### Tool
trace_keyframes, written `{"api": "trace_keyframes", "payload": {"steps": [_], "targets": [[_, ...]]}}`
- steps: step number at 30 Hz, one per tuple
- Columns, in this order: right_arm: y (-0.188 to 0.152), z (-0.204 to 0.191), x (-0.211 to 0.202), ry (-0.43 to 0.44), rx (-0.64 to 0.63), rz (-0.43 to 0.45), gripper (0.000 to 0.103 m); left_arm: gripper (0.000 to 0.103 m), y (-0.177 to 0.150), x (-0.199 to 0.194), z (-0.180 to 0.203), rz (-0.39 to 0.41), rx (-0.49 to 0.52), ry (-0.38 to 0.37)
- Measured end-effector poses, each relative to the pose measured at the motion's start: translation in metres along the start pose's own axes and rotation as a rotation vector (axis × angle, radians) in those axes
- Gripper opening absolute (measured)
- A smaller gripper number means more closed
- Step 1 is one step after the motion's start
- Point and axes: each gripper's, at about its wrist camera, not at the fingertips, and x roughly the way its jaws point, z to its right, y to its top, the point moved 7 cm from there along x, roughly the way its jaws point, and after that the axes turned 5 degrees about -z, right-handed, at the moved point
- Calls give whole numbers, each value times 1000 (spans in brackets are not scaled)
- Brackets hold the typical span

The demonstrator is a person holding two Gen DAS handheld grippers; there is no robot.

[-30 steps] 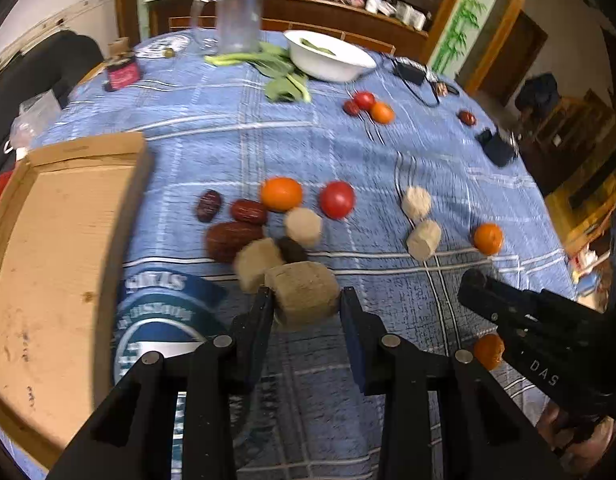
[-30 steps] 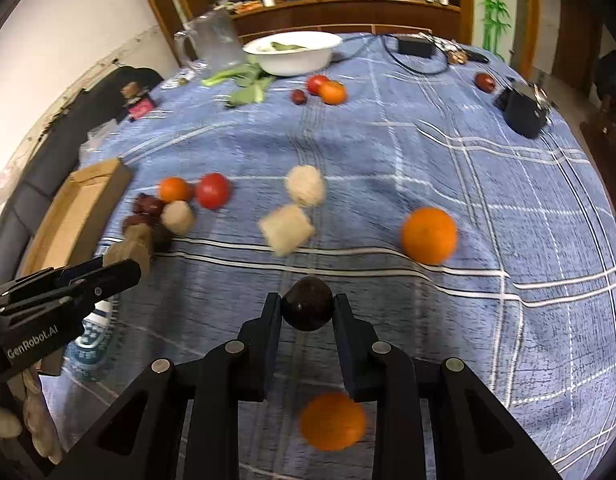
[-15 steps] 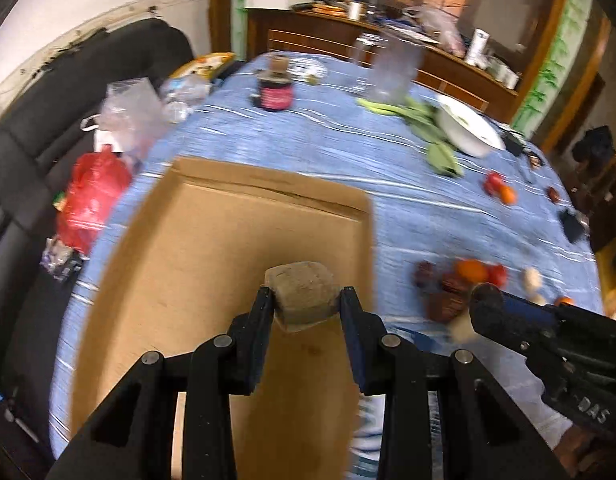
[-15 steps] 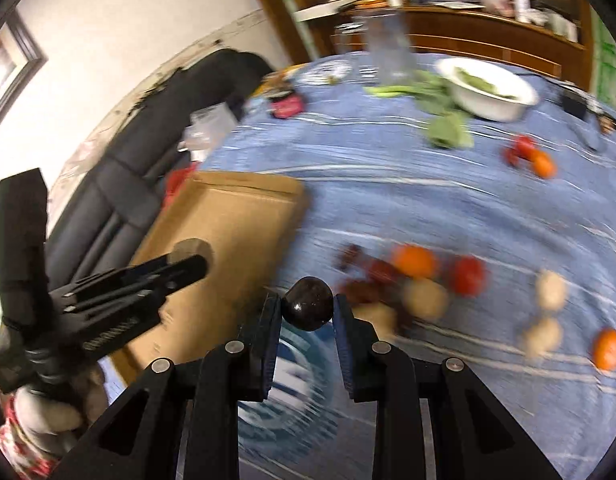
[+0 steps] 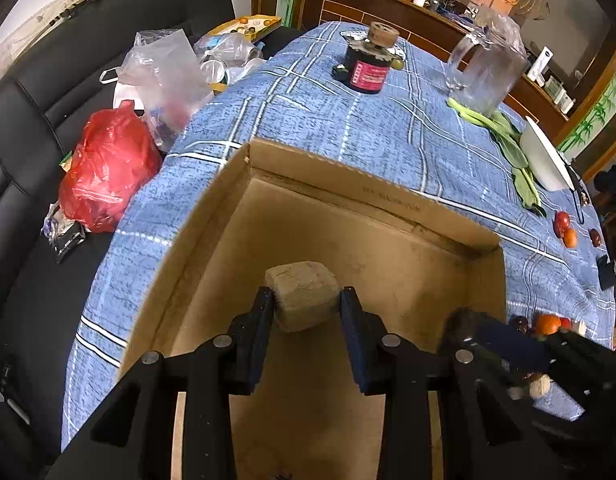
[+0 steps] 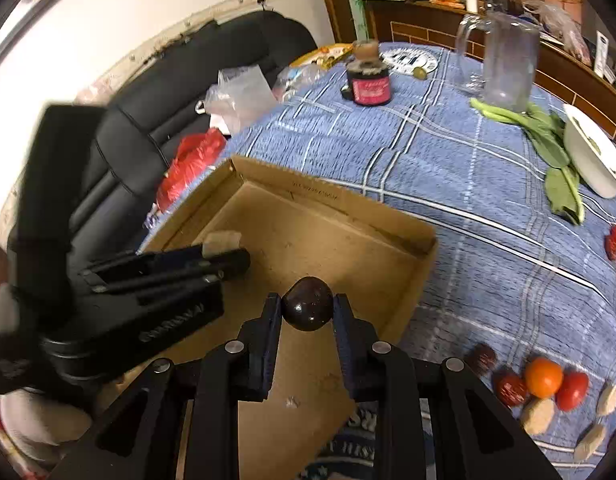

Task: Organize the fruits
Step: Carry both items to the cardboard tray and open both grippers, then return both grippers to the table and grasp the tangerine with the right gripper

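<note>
My left gripper [image 5: 306, 305] is shut on a tan, blocky fruit piece [image 5: 301, 301] and holds it above the floor of a shallow cardboard box [image 5: 388, 200]. My right gripper [image 6: 308, 310] is shut on a dark round fruit [image 6: 308, 309] over the same box [image 6: 340, 200], near its right side. The left gripper also shows in the right wrist view [image 6: 223, 254], to the left, over the box. Loose fruits lie on the blue cloth right of the box: an orange [image 6: 543, 377], a tomato [image 6: 572, 390], red dates [image 6: 510, 389] and tan pieces [image 6: 538, 416].
A dark jar [image 5: 370, 70], a glass pitcher [image 5: 490, 76], green leaves [image 5: 508, 144] and a white bowl [image 5: 546, 160] stand further back on the table. A black sofa [image 5: 35, 92] with plastic bags [image 5: 107, 172] lies left of the table edge.
Both grippers swung left from the fruit cluster to over the cardboard box, each still holding its fruit. The box now fills the near view.
</note>
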Motion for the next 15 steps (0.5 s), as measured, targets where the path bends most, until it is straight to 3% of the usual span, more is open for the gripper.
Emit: {"api": "trace_keyframes", "payload": {"steps": [7,10,15], "targets": [[5,-11,12,-23,-27,-5,29,33,6,-6,-15,-1,-48,-12],[7,-12,13,-36,-40,1,34,34,7,-18,-23,10,-83,-22],[10,-12,6,-34,-32,25,44,51,3,-53,-34,68,-163,-45]]}}
